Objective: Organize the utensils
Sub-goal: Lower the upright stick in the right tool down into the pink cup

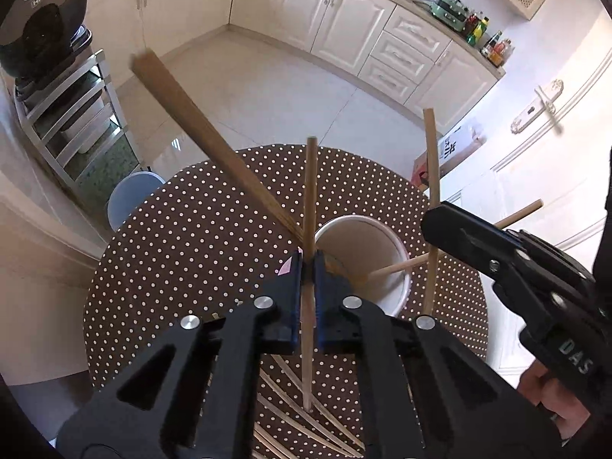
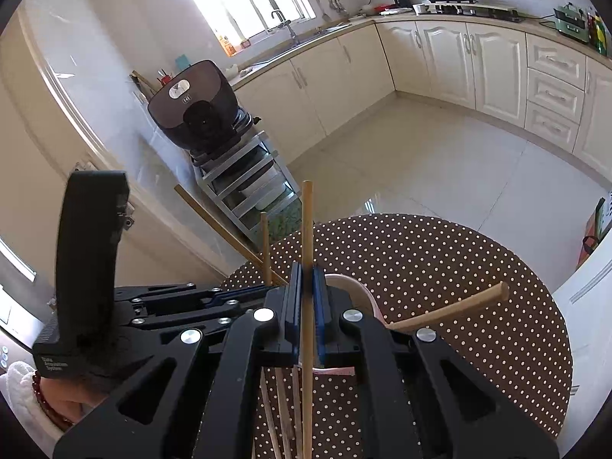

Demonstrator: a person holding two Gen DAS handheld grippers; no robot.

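A: Where do the chopsticks stand relative to the white cup [image 1: 361,256]?

B: The left gripper [image 1: 308,264] clamps one chopstick [image 1: 309,206] upright just beside its rim; the right gripper [image 2: 307,279] clamps another chopstick [image 2: 307,225], also upright, nearby.

A: Which is nearer?

B: Probably the left.

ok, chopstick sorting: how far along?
Early-to-mid. Done: one chopstick leans in the white cup. In hand: the left tongs and right tongs are each shut on one upright chopstick. Left: several loose chopsticks lie on the polka-dot table in front of the cup.
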